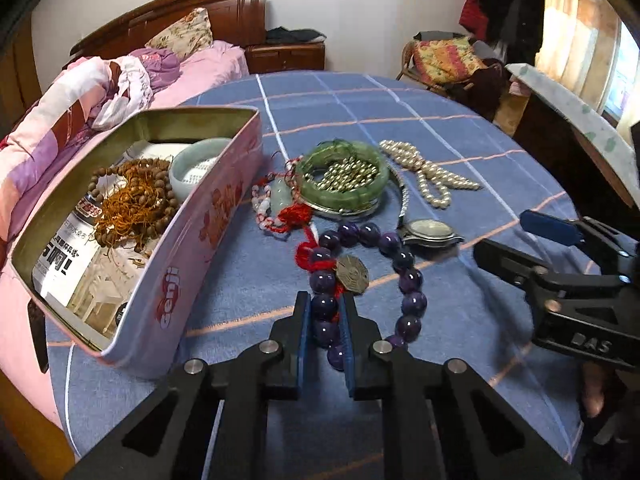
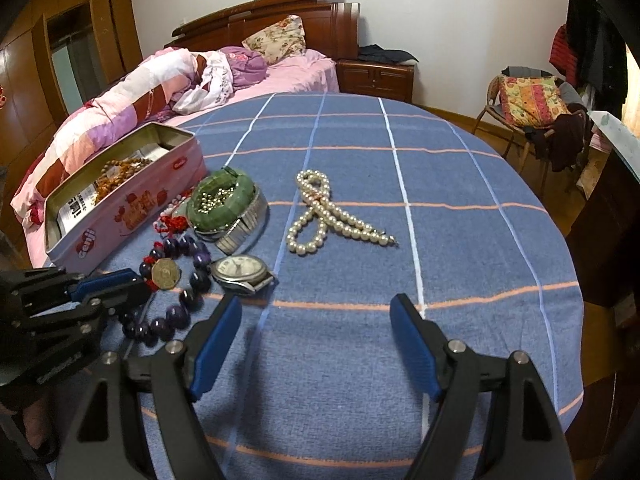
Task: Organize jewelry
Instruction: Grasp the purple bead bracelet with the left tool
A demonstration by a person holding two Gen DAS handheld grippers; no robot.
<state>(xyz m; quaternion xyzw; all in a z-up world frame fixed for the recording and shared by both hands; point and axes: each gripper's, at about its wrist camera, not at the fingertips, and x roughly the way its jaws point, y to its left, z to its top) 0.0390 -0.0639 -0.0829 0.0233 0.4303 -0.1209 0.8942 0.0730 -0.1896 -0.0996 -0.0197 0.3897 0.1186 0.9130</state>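
My left gripper (image 1: 325, 300) is shut on the near side of a purple bead bracelet (image 1: 408, 276) with a red cord and a bronze coin (image 1: 351, 274), lying on the blue checked cloth; it also shows in the right wrist view (image 2: 176, 312). A pink tin (image 1: 192, 232) at the left holds brown wooden beads (image 1: 132, 196) and a pale jade bangle (image 1: 192, 160). Beyond the bracelet lie a green bracelet (image 1: 344, 176), a wristwatch (image 1: 428, 232) and a pearl necklace (image 1: 428, 172). My right gripper (image 2: 316, 304) is open and empty over the cloth, right of the watch (image 2: 240, 272).
A red-cord jade pendant (image 1: 280, 200) lies between the tin and the green bracelet. The table (image 2: 480, 240) is round, with a bed (image 2: 160, 92) behind left and a chair with clothes (image 2: 532, 108) at the right.
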